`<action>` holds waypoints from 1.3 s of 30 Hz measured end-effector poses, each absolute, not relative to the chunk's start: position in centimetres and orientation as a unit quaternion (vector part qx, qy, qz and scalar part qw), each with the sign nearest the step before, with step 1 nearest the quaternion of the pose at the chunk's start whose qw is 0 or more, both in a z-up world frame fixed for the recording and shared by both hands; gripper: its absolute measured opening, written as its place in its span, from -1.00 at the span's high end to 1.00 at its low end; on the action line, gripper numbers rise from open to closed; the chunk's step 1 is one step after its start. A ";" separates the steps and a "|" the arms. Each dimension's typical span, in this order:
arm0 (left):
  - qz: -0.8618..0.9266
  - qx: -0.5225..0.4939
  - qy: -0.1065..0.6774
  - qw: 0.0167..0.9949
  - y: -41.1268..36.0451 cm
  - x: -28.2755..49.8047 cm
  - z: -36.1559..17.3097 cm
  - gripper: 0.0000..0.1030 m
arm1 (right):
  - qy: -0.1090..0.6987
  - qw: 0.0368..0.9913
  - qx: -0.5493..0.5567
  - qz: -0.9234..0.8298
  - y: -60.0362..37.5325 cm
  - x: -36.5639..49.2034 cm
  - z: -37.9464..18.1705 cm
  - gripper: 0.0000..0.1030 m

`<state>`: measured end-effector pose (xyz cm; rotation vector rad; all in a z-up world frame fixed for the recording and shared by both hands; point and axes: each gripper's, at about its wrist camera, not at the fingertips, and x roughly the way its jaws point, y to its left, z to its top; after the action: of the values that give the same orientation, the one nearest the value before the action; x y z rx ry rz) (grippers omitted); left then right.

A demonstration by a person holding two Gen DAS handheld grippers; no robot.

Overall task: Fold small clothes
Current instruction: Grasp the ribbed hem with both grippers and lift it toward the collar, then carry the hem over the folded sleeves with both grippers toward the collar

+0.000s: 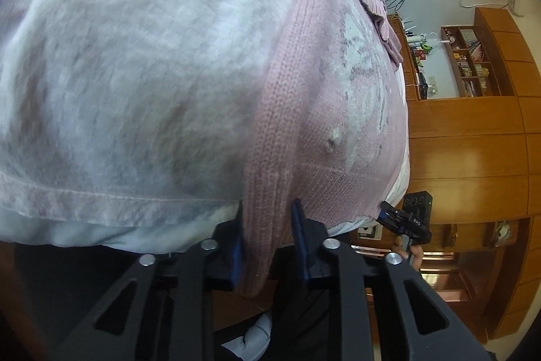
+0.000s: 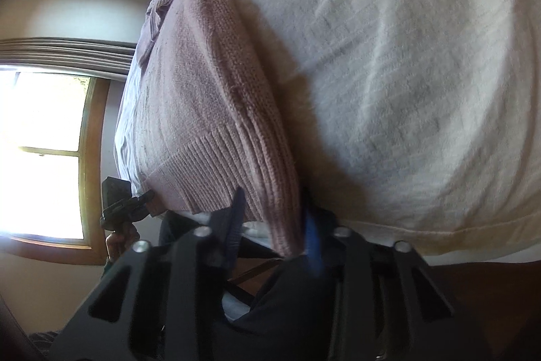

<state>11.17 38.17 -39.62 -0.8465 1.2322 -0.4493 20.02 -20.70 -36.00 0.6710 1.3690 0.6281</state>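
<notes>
1. The left claw [image 1: 267, 239] is clenched on the ribbed hem of the pink knit sweater [image 1: 304, 110].
2. The right claw [image 2: 270, 225] is clenched on the same hem at the other corner.
3. The sweater hangs over a white fleece blanket [image 1: 135, 56], filling each view from 9 to 3 o'clock.
4. Recommended: keep both grips level and the hem taut; bring both corners over together.
</notes>
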 end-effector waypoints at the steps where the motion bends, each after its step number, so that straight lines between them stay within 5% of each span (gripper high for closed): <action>1: -0.204 -0.388 0.552 0.709 38.2 10.9 -39.5 0.81 | 0.609 0.680 0.295 0.283 -20.6 19.9 -35.9 0.80; 14: -0.257 -0.460 0.473 0.706 38.8 8.2 -34.9 0.86 | 0.514 0.704 0.369 0.323 -22.5 16.2 -28.8 0.87; 39: -0.323 -0.527 0.371 0.693 39.5 3.7 -31.6 0.87 | 0.458 0.705 0.405 0.358 -21.8 11.7 -22.1 0.89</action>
<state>3.66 39.52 -31.60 -1.1777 0.8296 -0.7222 11.68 -21.77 -22.09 0.9014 1.0191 0.7970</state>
